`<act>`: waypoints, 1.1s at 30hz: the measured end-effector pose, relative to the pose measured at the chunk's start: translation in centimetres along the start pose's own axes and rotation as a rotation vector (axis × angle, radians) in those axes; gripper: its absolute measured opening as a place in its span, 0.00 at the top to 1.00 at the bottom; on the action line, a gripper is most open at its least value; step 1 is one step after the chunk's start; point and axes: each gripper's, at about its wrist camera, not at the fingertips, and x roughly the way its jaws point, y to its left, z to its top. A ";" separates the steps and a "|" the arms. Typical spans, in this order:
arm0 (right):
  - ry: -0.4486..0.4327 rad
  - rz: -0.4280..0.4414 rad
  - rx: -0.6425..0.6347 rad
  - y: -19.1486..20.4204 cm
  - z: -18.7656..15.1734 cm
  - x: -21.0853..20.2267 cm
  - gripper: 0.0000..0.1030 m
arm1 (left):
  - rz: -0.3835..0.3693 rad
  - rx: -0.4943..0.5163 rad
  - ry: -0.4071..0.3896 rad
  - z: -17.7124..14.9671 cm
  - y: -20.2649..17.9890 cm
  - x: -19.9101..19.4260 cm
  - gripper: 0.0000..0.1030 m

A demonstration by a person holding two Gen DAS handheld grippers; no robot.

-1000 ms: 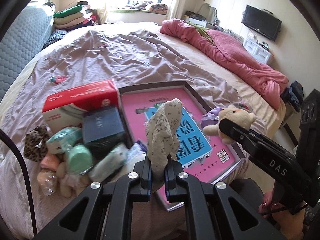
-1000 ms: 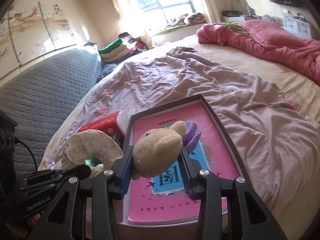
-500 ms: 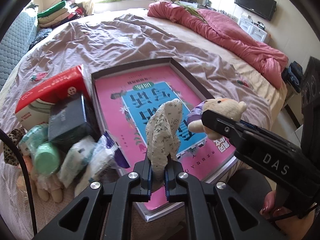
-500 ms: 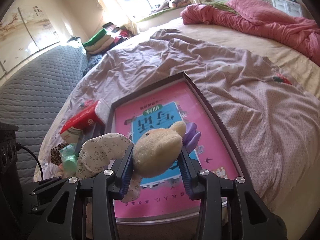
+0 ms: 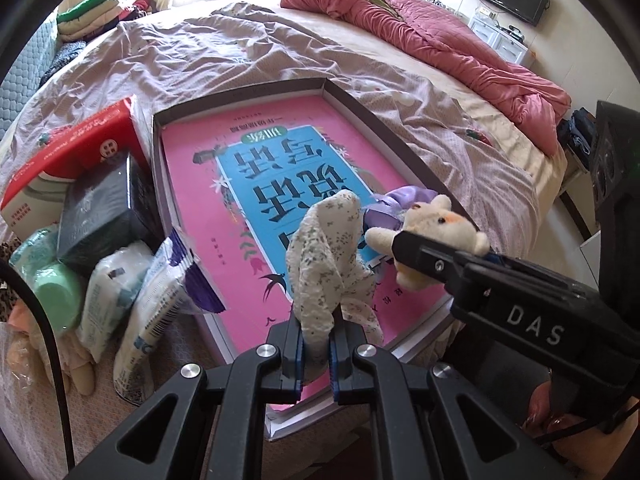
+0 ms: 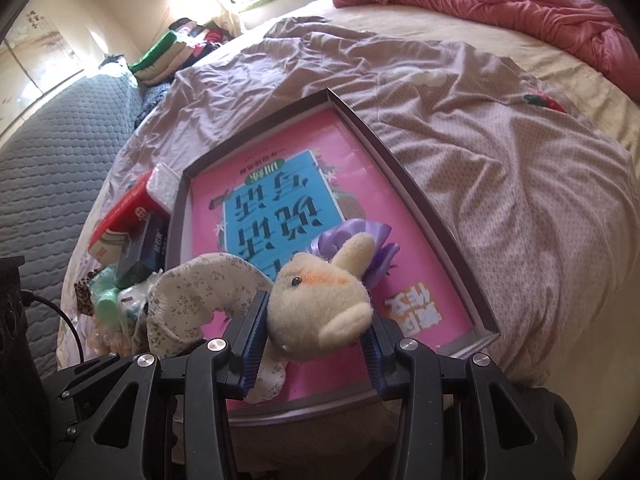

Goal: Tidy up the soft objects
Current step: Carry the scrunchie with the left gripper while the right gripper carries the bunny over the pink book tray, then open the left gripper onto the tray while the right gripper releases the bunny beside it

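Note:
My left gripper (image 5: 315, 354) is shut on a white floral fabric piece (image 5: 326, 264) that stands up from its pads over the near end of a shallow dark tray (image 5: 362, 110). The tray holds a pink and blue book (image 5: 256, 184). My right gripper (image 6: 314, 346) is shut on a cream plush bunny (image 6: 320, 312) with a purple bow (image 6: 352, 240), held just above the tray's near part. In the left wrist view the bunny (image 5: 436, 224) sits at the tip of the right gripper's fingers (image 5: 424, 256), close to the right of the floral fabric (image 6: 192, 300).
Left of the tray lie a red box (image 5: 76, 156), a dark box (image 5: 100, 216), tissue packs (image 5: 160, 300), green rolls (image 5: 48, 280) and a plush toy (image 5: 80, 372). A wrinkled mauve sheet (image 5: 200, 64) covers the bed beyond; a red quilt (image 5: 460, 40) lies at far right.
Both grippers have come down and forward toward the tray with their soft items held. The tray and book now look larger and nearer in both views.

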 end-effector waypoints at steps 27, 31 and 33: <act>-0.022 -0.070 0.083 -1.5 0.1 -0.1 0.39 | -0.045 -0.055 -0.003 -0.1 1.0 -0.2 0.68; -0.074 -0.052 0.091 -1.4 0.3 -1.1 0.33 | -0.043 -0.049 -0.006 0.0 0.9 -0.2 0.60; -0.094 -0.050 0.088 -1.4 0.4 -1.5 0.30 | -0.039 -0.043 -0.008 -0.1 0.9 -0.3 0.56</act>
